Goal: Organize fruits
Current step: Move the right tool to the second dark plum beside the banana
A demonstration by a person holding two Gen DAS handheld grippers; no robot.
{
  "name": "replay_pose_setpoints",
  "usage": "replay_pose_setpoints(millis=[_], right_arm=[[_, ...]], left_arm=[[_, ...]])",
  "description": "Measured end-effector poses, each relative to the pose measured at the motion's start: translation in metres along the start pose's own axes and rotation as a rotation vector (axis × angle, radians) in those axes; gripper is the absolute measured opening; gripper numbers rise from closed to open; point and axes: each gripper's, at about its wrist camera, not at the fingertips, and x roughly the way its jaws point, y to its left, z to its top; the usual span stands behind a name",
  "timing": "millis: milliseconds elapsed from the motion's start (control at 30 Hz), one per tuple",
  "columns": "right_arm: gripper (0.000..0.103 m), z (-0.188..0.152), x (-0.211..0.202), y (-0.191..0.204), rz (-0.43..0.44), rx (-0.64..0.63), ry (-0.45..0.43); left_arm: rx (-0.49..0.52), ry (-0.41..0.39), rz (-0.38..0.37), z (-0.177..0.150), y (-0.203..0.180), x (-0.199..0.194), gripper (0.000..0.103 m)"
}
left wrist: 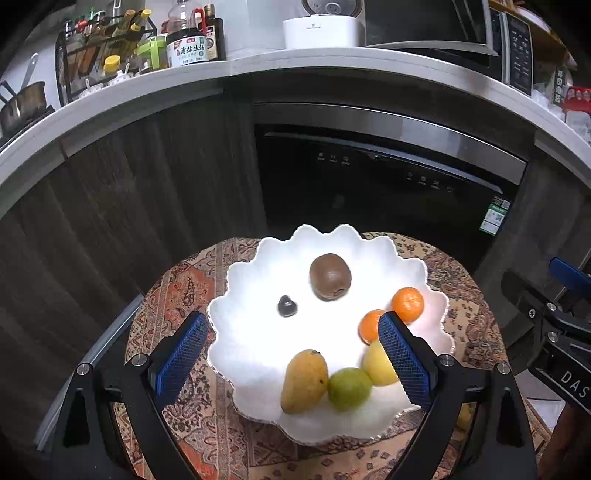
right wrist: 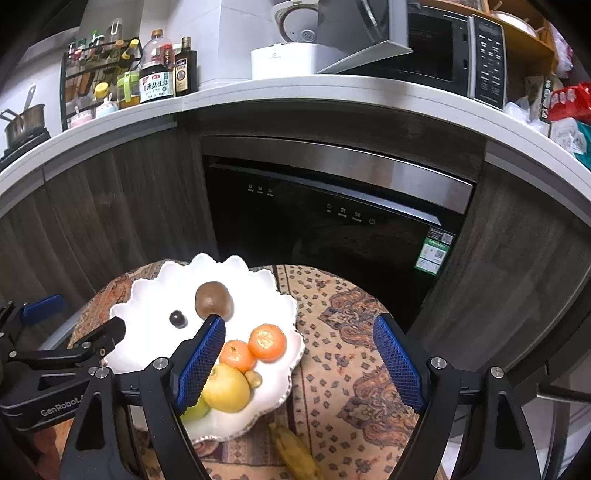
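A white scalloped plate [left wrist: 258,343] sits on a patterned cloth. On it lie a brown kiwi [left wrist: 330,276], a dark grape [left wrist: 287,306], two mandarins [left wrist: 407,304], a yellow mango [left wrist: 304,380], a green fruit [left wrist: 349,387] and a yellow apple [left wrist: 376,365]. My left gripper [left wrist: 291,354] is open above the plate's near side, holding nothing. My right gripper [right wrist: 299,362] is open over the plate's right edge [right wrist: 295,354], holding nothing. A yellow banana [right wrist: 295,454] lies on the cloth below it, off the plate. The plate's fruit shows in the right wrist view too, with the apple [right wrist: 227,387] nearest.
The small round table [right wrist: 351,332] with its patterned cloth stands in front of a dark built-in dishwasher [left wrist: 388,184] and wooden cabinets. The counter above holds bottles [left wrist: 188,40], a rice cooker [left wrist: 321,29] and a microwave [left wrist: 480,37].
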Motion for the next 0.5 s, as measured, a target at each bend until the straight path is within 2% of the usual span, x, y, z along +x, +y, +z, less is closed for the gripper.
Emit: replay_pose_setpoints(millis=[500], right_arm=[[0.083, -0.037, -0.039, -0.044, -0.023, 0.045, 0.016]], left_arm=[[0.026, 0.01, -0.01, -0.036, -0.041, -0.034, 0.094]])
